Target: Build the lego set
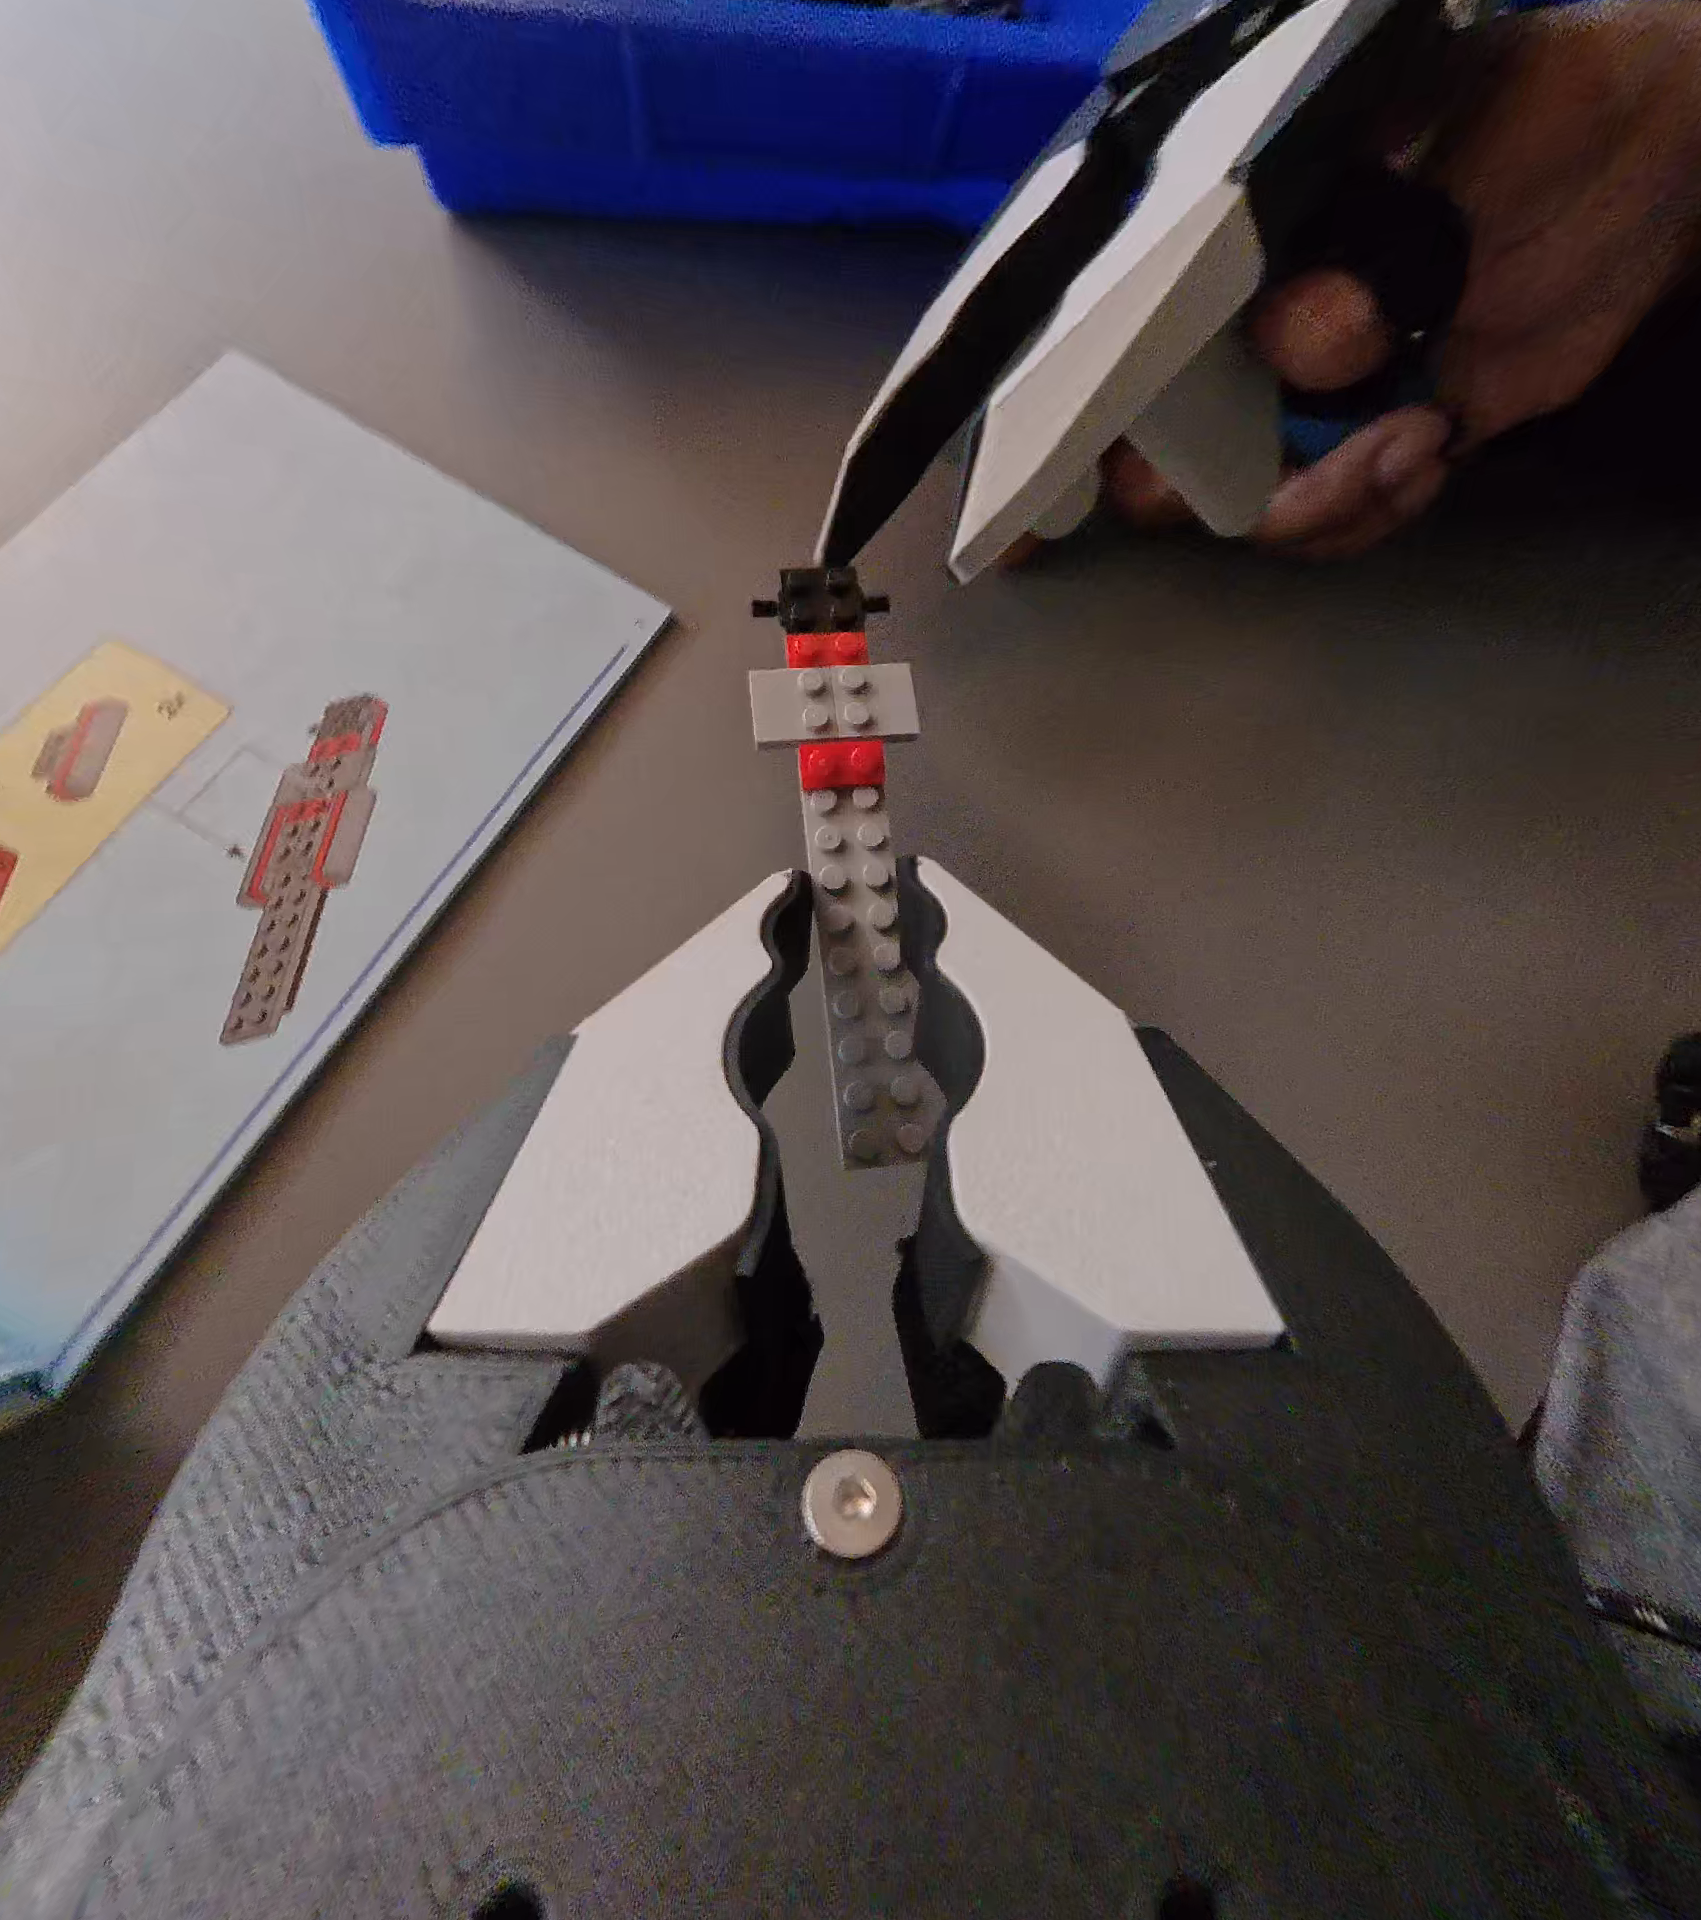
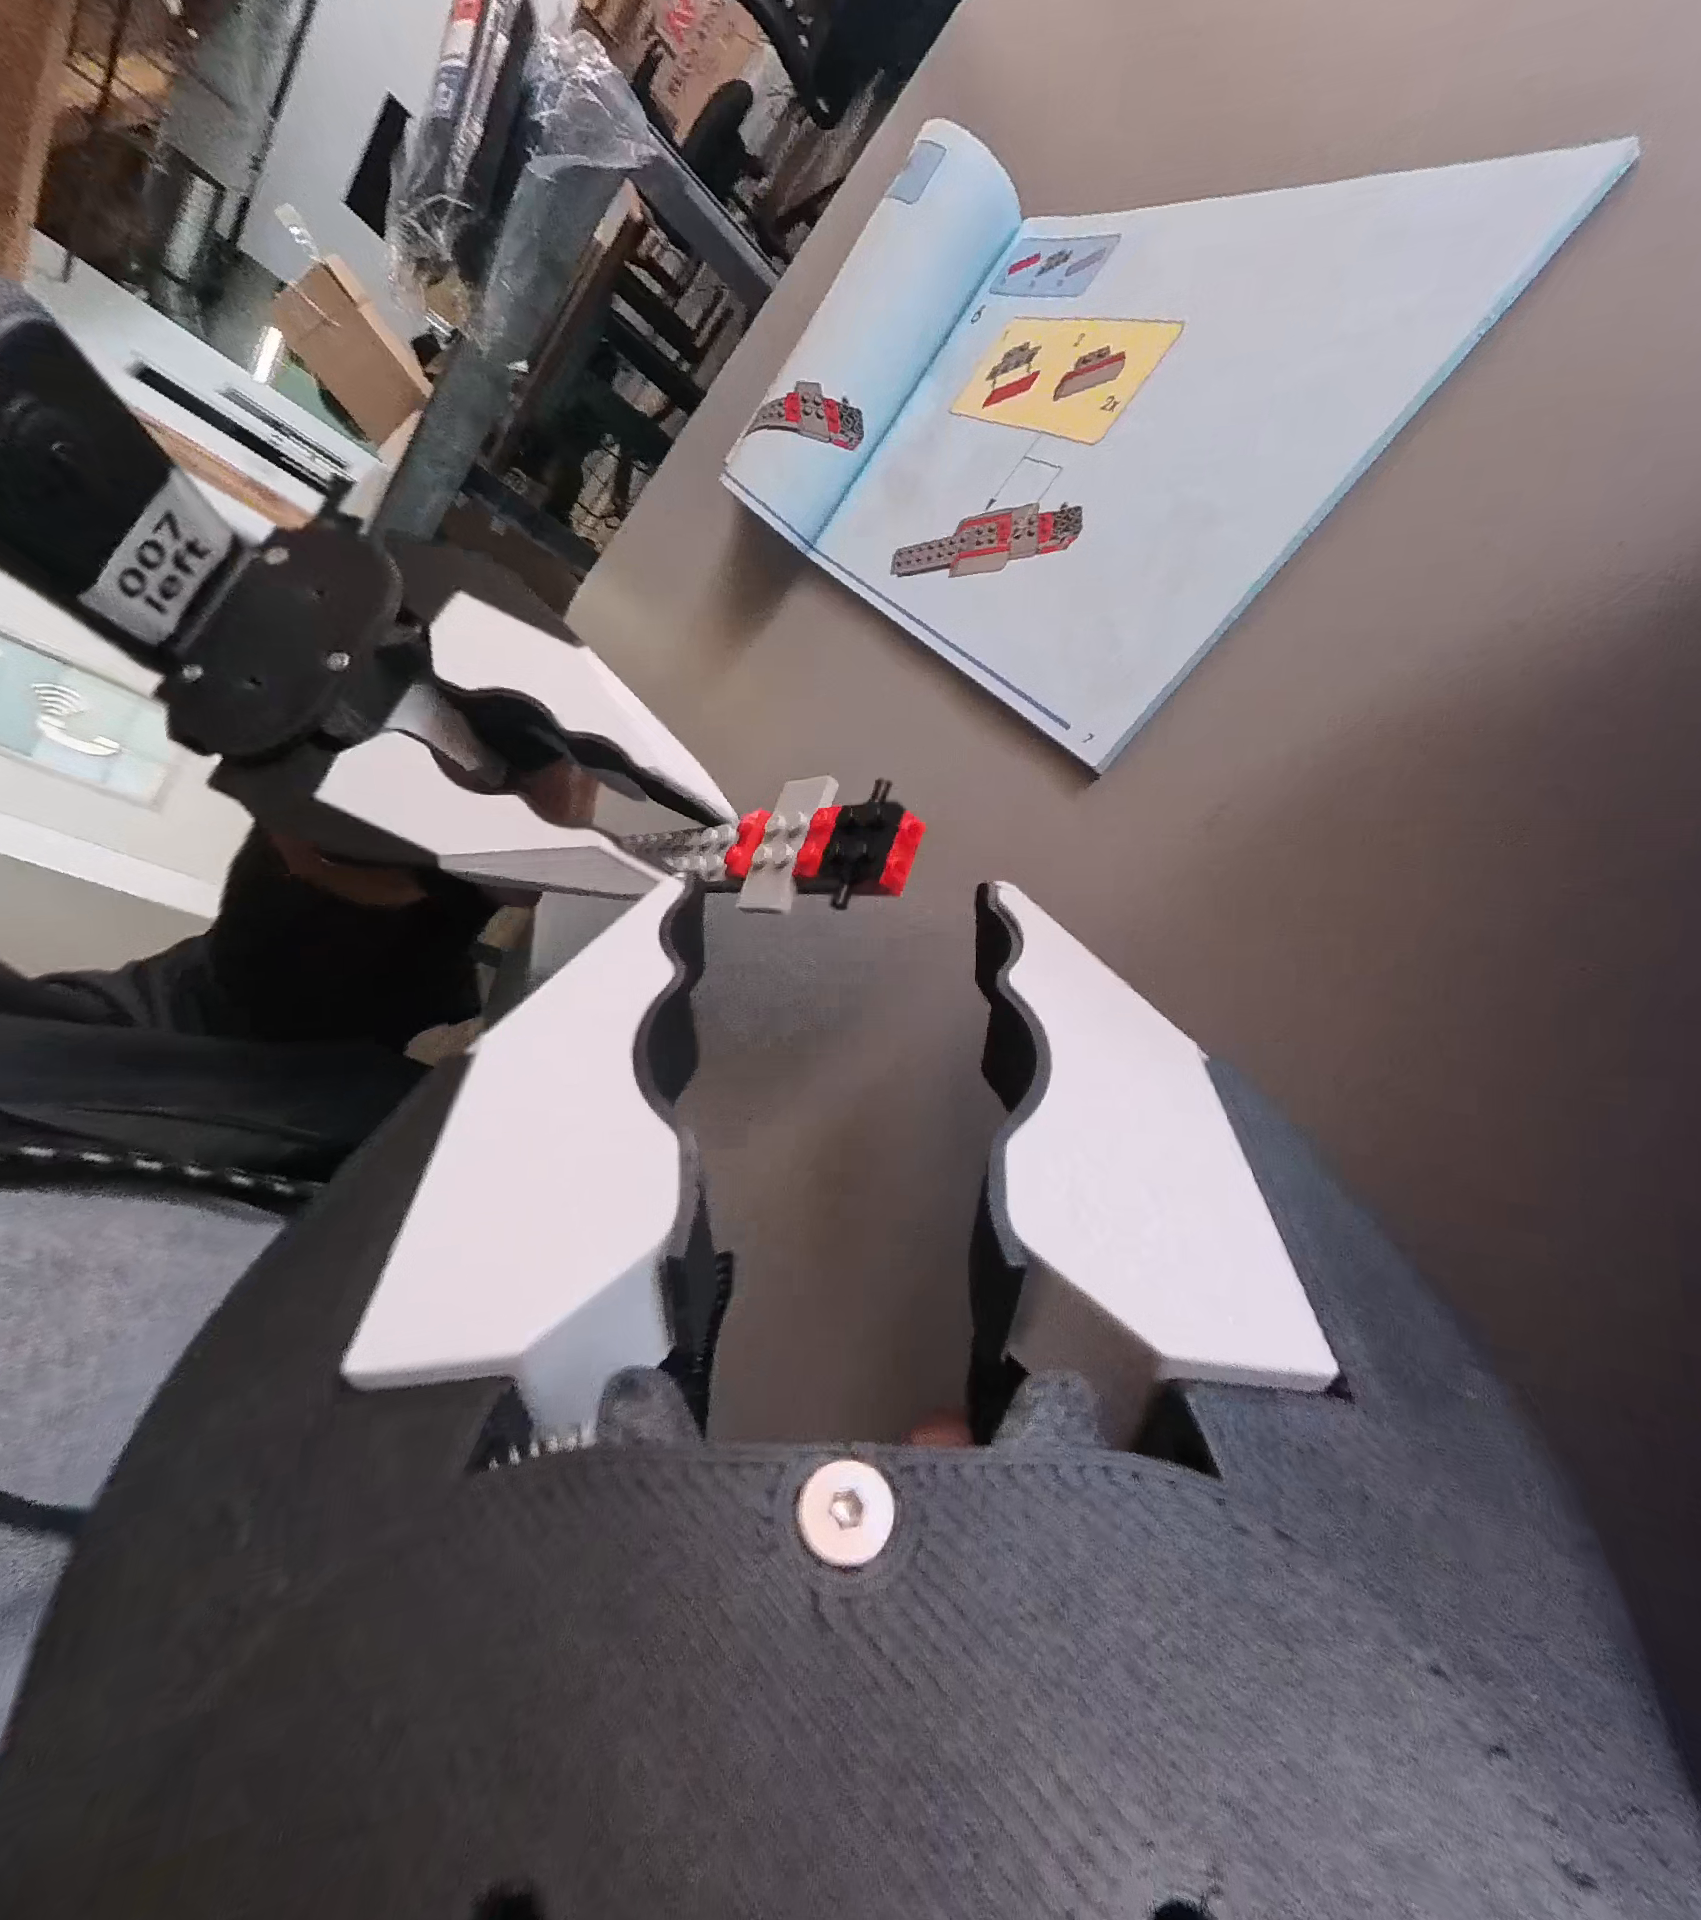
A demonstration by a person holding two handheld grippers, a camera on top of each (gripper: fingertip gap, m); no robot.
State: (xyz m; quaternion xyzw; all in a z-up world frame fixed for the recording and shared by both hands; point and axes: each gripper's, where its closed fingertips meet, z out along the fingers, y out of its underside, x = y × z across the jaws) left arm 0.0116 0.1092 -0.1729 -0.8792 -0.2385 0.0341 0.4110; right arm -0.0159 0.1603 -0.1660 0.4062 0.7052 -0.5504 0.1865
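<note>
My left gripper (image 1: 854,883) is shut on a long grey studded plate (image 1: 867,997) and holds it above the table. The plate carries red bricks (image 1: 838,767), a grey cross plate (image 1: 833,707) and a small black piece (image 1: 820,594) at its far end. The same assembly (image 2: 815,847) shows in the right wrist view, held by the left gripper (image 2: 690,842) that comes in from the left. My right gripper (image 2: 835,899) is open and empty, its tips just short of the assembly's far end. In the left wrist view the right gripper (image 1: 893,556) hangs right over the black piece.
An open instruction booklet (image 1: 233,790) lies on the dark table at the left; it also shows in the right wrist view (image 2: 1230,416). A blue bin (image 1: 711,104) stands at the back. A person's hand (image 1: 1511,312) holds the right gripper. A grey sleeve (image 1: 1698,1403) is at the right. My right fingertips sit around 6 cm from my left ones.
</note>
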